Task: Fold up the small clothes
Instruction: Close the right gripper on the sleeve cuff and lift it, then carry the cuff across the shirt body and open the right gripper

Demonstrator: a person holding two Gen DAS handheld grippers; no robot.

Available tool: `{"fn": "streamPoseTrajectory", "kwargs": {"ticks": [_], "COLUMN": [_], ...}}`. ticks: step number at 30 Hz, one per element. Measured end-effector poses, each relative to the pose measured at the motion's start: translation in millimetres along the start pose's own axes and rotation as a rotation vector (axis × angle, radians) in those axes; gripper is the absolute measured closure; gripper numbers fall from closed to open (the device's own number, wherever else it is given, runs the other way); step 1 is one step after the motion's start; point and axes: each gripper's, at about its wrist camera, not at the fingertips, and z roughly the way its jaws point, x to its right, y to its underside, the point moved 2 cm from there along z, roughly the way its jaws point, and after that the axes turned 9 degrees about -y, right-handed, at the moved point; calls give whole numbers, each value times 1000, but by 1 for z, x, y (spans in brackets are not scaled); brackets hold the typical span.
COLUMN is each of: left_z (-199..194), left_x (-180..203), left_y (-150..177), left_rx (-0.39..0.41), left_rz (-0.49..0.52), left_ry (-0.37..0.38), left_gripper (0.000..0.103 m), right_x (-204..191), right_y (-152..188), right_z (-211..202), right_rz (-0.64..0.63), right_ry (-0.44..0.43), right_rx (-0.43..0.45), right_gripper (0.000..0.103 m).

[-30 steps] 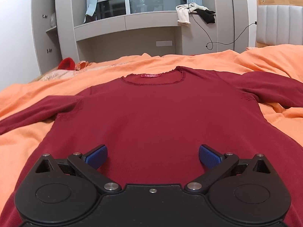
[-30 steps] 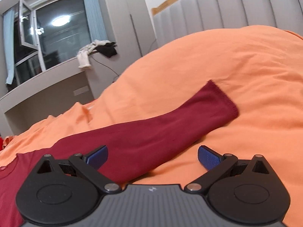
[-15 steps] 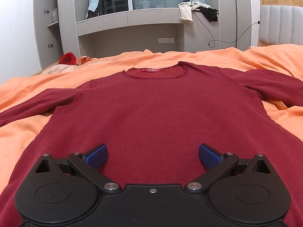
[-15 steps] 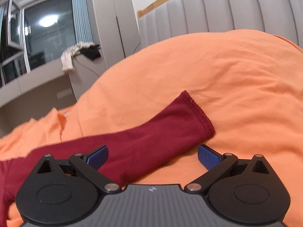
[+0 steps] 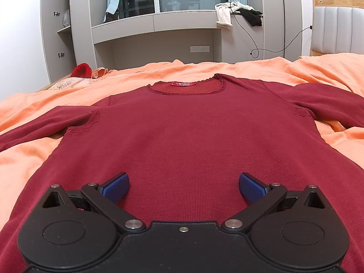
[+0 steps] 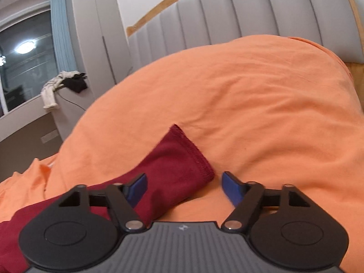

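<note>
A dark red long-sleeved top (image 5: pixel 182 132) lies flat and face up on the orange bed cover (image 5: pixel 318 72), neckline at the far end, sleeves spread to both sides. My left gripper (image 5: pixel 183 186) is open and empty, low over the top's lower body. In the right wrist view the right sleeve (image 6: pixel 175 168) lies across the orange cover (image 6: pixel 261 104), its cuff end just ahead. My right gripper (image 6: pixel 184 187) is open, its jaws on either side of the cuff, not closed on it.
A grey padded headboard (image 6: pixel 227 18) rises behind a raised hump of the cover. Grey built-in shelves and a window ledge (image 5: pixel 159 20) with draped clothes (image 5: pixel 236 13) stand beyond the bed. A red item (image 5: pixel 82 70) lies at the bed's far left edge.
My right gripper has moved along the sleeve to its cuff, which now sits between the open jaws. My left gripper has shifted slightly over the top's body and stays open.
</note>
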Motion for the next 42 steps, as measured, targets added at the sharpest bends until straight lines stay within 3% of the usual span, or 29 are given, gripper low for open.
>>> {"fn": "streamPoseTrajectory", "kwargs": {"ticks": [3, 4, 6, 11, 18, 21, 29, 35, 42], "left_z": [0, 0, -1, -5, -17, -22, -30, -26, -20], "left_x": [0, 0, 0, -5, -20, -36, -98, -133, -165], "left_y": [0, 0, 0, -3, -13, -21, -33, -38, -38], "left_rx": [-1, -1, -1, -5, 4, 1, 1, -5, -2], "left_rz": [-1, -2, -5, -22, -39, -50, -237, -342, -454], "left_ry": [1, 3, 8, 33, 30, 35, 2, -66, -129], "left_gripper": [0, 0, 0, 1, 1, 1, 1, 1, 1], "right_x": [-1, -1, 0, -20, -94, -132, -246, -318, -373], "right_y": [1, 1, 1, -2, 3, 2, 2, 46, 143], "right_z": [3, 2, 2, -15, -59, -74, -119, -148, -174], "right_rz": [3, 13, 40, 41, -151, -192, -329, -531, -784], "right_ry": [5, 0, -14, -77, -292, -384, -635, -807, -984], "right_rx": [-3, -2, 6, 59, 141, 131, 140, 94, -75], "right_gripper": [81, 88, 91, 93, 93, 93, 94, 93, 94]}}
